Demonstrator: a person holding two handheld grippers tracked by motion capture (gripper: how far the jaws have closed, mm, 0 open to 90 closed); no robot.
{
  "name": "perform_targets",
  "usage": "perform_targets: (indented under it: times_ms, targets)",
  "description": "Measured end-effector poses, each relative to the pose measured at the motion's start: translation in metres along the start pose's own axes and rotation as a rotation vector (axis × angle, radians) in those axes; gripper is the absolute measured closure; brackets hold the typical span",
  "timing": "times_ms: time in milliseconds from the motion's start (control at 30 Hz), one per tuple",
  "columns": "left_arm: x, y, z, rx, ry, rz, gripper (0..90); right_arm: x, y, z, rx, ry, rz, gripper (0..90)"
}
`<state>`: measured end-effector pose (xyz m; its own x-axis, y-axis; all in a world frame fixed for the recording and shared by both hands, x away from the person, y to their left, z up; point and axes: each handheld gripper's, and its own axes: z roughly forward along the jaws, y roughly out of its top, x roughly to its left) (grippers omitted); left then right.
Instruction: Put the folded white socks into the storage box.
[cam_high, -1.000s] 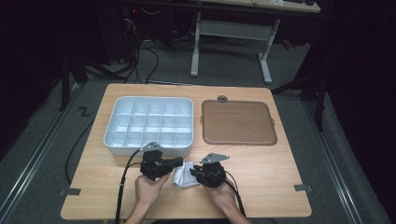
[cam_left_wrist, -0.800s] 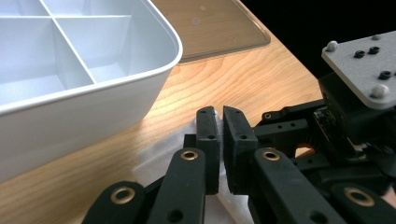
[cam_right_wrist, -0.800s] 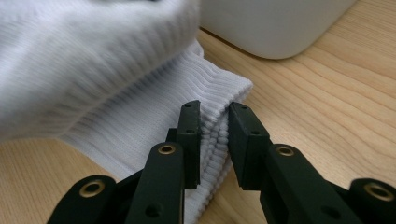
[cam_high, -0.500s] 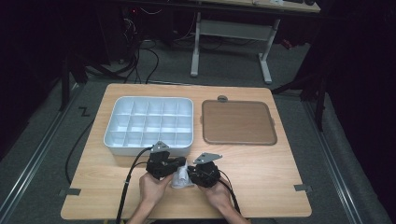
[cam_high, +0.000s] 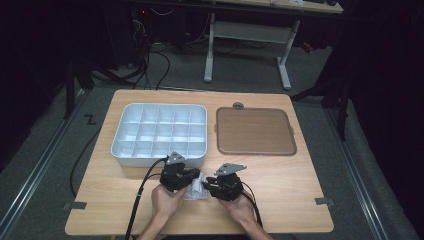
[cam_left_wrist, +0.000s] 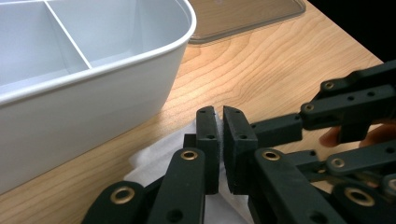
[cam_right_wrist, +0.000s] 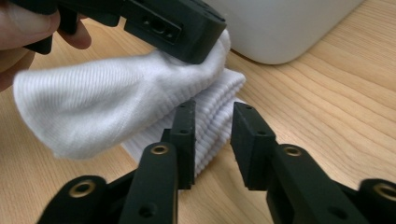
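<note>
A white ribbed cloth (cam_high: 196, 189) lies on the wooden table near its front edge, between my two grippers. My left gripper (cam_high: 186, 176) is shut on one layer of the cloth (cam_right_wrist: 93, 102) and holds that fold raised off the table. In the left gripper view its jaws (cam_left_wrist: 219, 140) stand almost together over the cloth (cam_left_wrist: 154, 154). My right gripper (cam_right_wrist: 214, 140) has just been opening its jaws. They stand apart with the cloth's ribbed edge lying between them, and the pads do not press on it. In the high view the right gripper (cam_high: 212, 187) is at the cloth's right side.
A white tray (cam_high: 125, 150) with several compartments stands just behind the grippers, its wall (cam_left_wrist: 93, 88) close to my left gripper. A brown flat lid (cam_high: 255, 131) lies to its right. Bare wood stretches to the right and left of the hands.
My left gripper has shifted slightly right, onto the cloth and closer to the right gripper. Less of the cloth shows between the two grippers than before.
</note>
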<state>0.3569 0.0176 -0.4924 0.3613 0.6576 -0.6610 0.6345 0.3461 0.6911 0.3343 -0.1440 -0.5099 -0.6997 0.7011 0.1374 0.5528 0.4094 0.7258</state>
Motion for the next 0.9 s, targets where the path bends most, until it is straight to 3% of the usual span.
perform_targets:
  times_ms: [267,500,633,900]
  targets:
    - [-0.009,0.0,-0.003,-0.004,-0.047,-0.015,86.1,-0.003,-0.005,0.016,0.073,-0.003,-0.024,73.9]
    - [-0.001,-0.005,0.012,0.007,-0.014,-0.025,86.1,-0.003,-0.003,0.019,0.073,-0.002,-0.031,74.3]
    - [0.004,-0.012,0.022,0.02,0.006,0.003,86.1,-0.004,-0.004,0.019,0.071,0.0,-0.031,74.4]
    - [0.009,-0.018,0.018,0.013,0.017,0.018,86.1,-0.003,-0.004,0.016,0.077,-0.002,-0.035,72.5]
